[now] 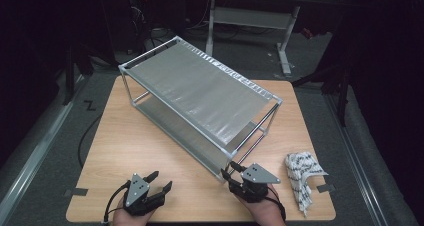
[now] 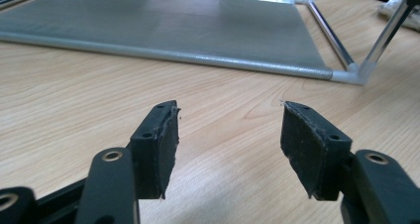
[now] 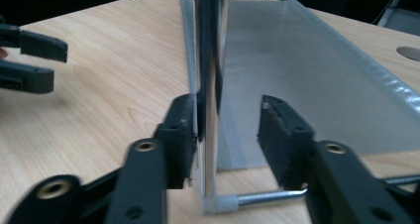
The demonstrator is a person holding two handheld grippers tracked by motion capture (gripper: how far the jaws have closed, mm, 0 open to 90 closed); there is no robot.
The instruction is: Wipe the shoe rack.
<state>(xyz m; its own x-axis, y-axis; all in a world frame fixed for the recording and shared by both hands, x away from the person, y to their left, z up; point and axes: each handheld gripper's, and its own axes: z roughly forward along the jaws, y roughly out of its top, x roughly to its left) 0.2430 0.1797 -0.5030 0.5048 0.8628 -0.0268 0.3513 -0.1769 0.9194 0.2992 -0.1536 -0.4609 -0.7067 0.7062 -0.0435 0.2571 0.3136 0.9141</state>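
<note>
Right gripper view: right tool straddles the rack's corner post, apparently not yet pinching. Centre the post before closing. Left tool spread, empty.

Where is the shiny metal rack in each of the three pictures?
High view: the rack stands in the middle of the table.
Left gripper view: its bottom shelf runs across the top, beyond the open left tongs.
Right gripper view: its corner post rises between the right tongs.
Shared landmark: the rack's white bottom corner joint.
</note>
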